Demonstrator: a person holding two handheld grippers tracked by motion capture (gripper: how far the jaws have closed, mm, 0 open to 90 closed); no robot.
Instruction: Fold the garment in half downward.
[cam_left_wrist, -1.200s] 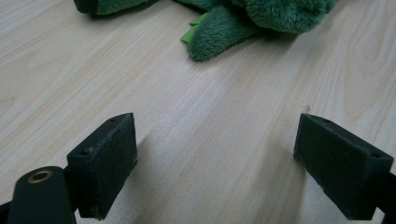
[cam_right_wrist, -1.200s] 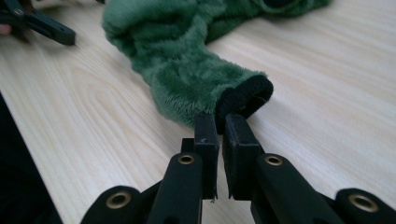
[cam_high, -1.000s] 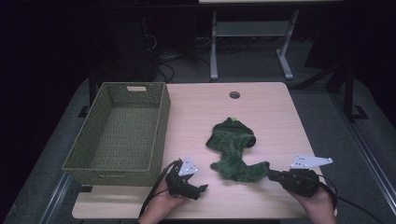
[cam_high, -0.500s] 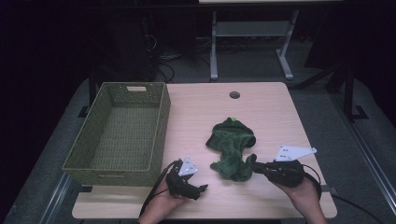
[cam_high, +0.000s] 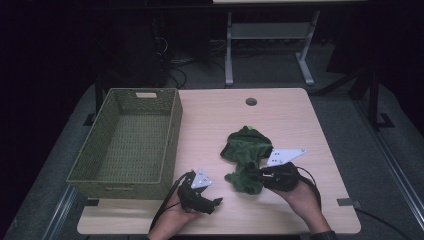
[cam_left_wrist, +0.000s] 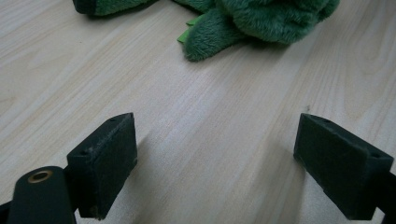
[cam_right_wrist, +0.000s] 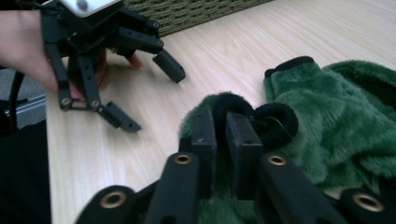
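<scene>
The right gripper (cam_right_wrist: 220, 140) has been easing its jaws apart a little, yet they pinch a black-edged fold of the green plush toy (cam_right_wrist: 336, 121), probably to drag or lift it. The left gripper (cam_left_wrist: 229, 158) waits wide open just short of the toy, which lies well right of the wicker basket (cam_high: 125, 137).

Setting reads as a lab or test room: a light wood bench (cam_high: 280, 115) with a cable port (cam_high: 251, 102) near its far edge stands on grey carpet (cam_high: 345, 125), with loose cables (cam_high: 175, 75) and a metal frame (cam_high: 270, 50) in the dark beyond.
</scene>
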